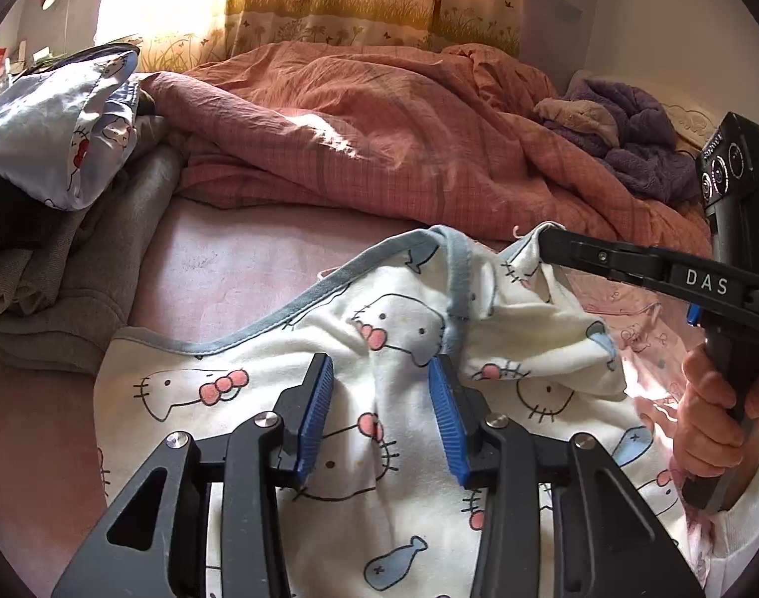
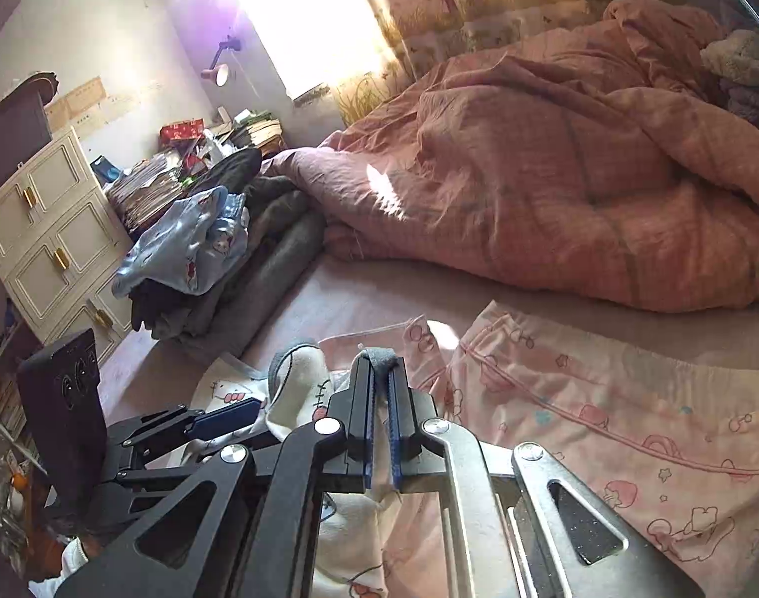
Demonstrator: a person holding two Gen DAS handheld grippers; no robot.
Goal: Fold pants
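Observation:
White pants [image 1: 260, 388] with a cat print and grey-blue trim lie crumpled on the pink bed sheet [image 1: 220, 269]. My left gripper [image 1: 382, 373] is open, its blue pads either side of a raised fold of the fabric. My right gripper [image 2: 379, 373] is shut on the pants' grey-blue trim edge [image 2: 379, 356] and holds it lifted; it shows in the left wrist view [image 1: 546, 244] at the right. In the right wrist view the pants [image 2: 300, 373] hang beside the left gripper [image 2: 230, 416].
A rumpled orange-pink quilt [image 1: 379, 139] fills the back of the bed. A pile of grey and blue clothes [image 1: 70, 199] lies at left. A pink printed garment [image 2: 603, 408] is spread at right. Purple fleece [image 1: 638, 144] sits far right. A white cabinet [image 2: 46, 229] stands beside the bed.

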